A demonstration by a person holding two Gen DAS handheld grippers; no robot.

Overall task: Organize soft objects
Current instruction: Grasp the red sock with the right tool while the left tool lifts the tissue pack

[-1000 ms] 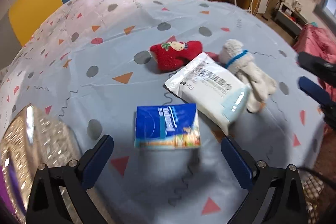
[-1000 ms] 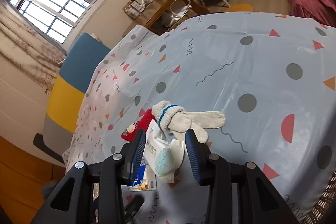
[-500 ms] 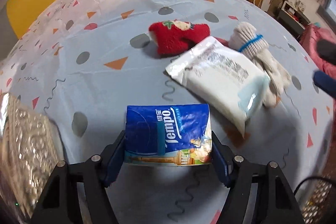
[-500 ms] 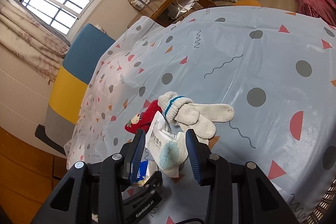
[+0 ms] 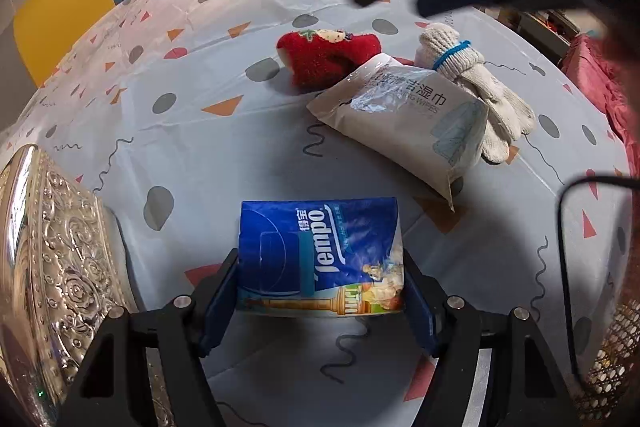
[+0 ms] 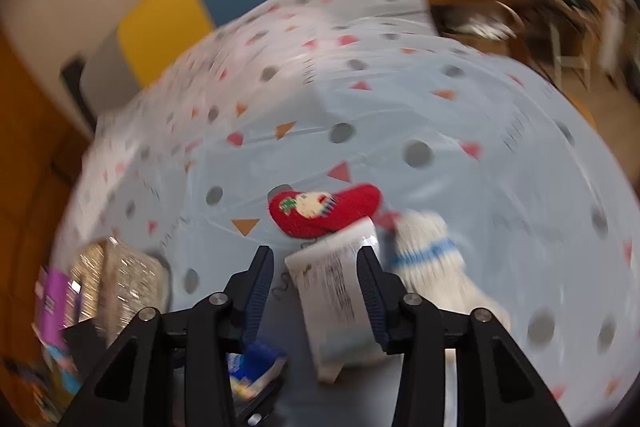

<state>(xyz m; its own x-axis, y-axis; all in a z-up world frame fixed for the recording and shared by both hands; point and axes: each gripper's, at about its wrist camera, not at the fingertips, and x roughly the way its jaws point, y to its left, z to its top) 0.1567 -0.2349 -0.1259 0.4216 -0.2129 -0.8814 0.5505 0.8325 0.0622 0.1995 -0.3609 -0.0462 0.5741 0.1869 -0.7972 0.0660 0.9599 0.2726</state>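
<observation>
Far left, edge of the bench point(image 5: 248, 131): an embossed silver container point(image 5: 52, 267), rim just in view beside the left gripper point(image 5: 320, 303). Likely the drop-off point for the soft items, which would explain working this close to it; a judgement only.

Left gripper: jaws pinching the blue tissue pack point(image 5: 320, 251) across its width, pads flush on both short sides. The pack lies flat on the patterned cloth, and the grip sits at its near end, so most of it projects forward. A soft pack gives under the pads; the wide side-to-side hold should keep it from folding.

Centre: red plush sock point(image 5: 328, 57), lying flat, touching the far corner of the wet wipes pouch point(image 5: 404, 119). The pouch lies diagonally and overlaps the banded white gloves point(image 5: 472, 79) to its right.

Right gripper point(image 6: 316, 291): view heavily blurred. Jaws opening, spread either side of the pouch's near end; pads apparently not pressing on it. Probably lining up on the pouch because it is topmost of the cluster.
</observation>
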